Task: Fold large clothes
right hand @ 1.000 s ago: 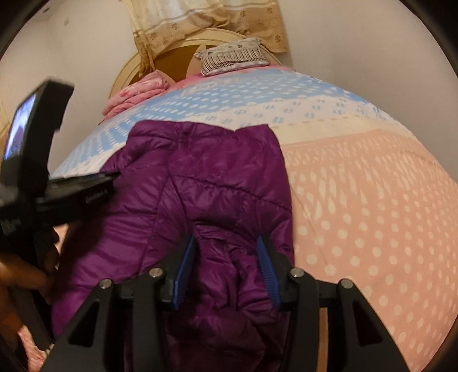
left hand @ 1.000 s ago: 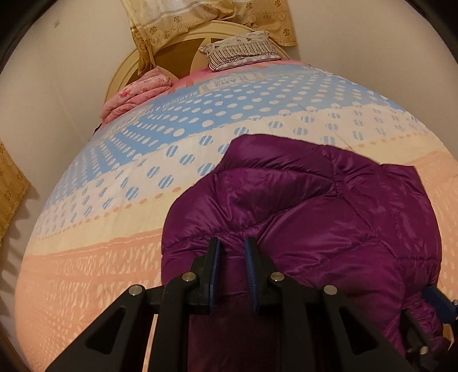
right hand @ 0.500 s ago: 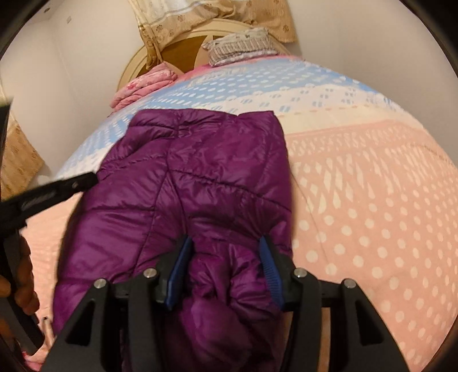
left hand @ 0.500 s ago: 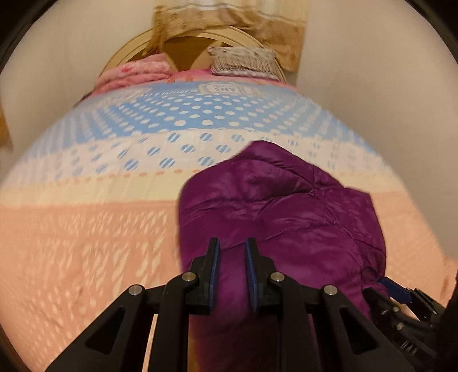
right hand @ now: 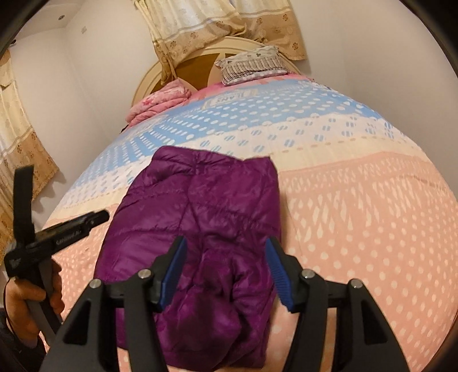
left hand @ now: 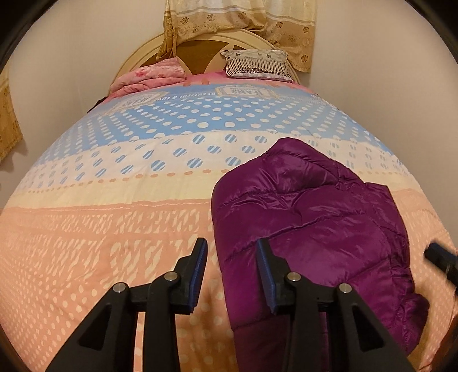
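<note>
A purple puffer jacket (left hand: 315, 217) lies folded into a compact bundle on the bed. My left gripper (left hand: 232, 249) hovers over its left edge. Its jaws are opening; the edge runs under the gap and neither pad presses on it. In the right wrist view the jacket (right hand: 200, 217) lies straight ahead. My right gripper (right hand: 226, 243) hangs above its near end with its jaws opening wide. The fabric sits below the blue pads, untouched. A hand (right hand: 31, 297) holds the left tool at the left edge.
The bed's quilt (left hand: 114, 229) has pink, cream and blue dotted bands. A striped pillow (left hand: 257, 63) and a folded pink blanket (left hand: 148, 77) lie by the round headboard. Curtains (right hand: 214, 25) hang behind. Walls close in on both sides.
The left gripper's jaws were pinched on the jacket's edge and have since spread, letting it go. The right gripper has lifted off the jacket and its jaws are wider. The jacket stays put.
</note>
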A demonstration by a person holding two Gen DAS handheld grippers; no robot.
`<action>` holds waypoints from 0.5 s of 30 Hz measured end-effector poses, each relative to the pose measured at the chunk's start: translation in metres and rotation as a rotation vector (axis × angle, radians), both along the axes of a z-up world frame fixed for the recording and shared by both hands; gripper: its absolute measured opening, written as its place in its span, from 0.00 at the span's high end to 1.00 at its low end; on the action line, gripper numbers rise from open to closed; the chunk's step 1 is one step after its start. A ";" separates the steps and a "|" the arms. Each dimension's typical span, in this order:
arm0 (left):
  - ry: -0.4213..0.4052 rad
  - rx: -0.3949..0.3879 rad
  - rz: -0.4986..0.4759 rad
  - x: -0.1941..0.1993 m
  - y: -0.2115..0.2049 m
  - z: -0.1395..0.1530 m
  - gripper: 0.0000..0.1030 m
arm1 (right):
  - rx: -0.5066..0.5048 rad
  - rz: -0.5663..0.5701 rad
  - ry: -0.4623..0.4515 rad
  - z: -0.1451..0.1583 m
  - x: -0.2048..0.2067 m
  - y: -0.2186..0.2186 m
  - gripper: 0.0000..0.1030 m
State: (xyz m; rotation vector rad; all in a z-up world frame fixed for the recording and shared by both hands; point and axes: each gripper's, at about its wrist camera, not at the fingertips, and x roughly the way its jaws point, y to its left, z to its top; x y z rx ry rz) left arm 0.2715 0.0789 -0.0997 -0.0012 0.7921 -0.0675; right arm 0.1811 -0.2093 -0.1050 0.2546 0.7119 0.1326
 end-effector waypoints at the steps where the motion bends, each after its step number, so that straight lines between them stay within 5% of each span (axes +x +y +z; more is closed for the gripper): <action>1: 0.002 0.001 0.004 0.000 0.001 -0.001 0.64 | -0.001 -0.009 -0.005 0.003 0.004 -0.006 0.41; 8: 0.012 -0.030 0.019 0.012 0.008 -0.005 0.62 | 0.090 -0.057 0.071 -0.009 0.067 -0.037 0.41; 11: 0.019 -0.075 0.021 0.016 0.012 -0.008 0.60 | 0.092 -0.051 0.110 -0.024 0.086 -0.036 0.59; 15: 0.015 -0.098 0.014 0.022 0.012 -0.016 0.59 | 0.134 -0.021 0.177 -0.049 0.110 -0.027 0.62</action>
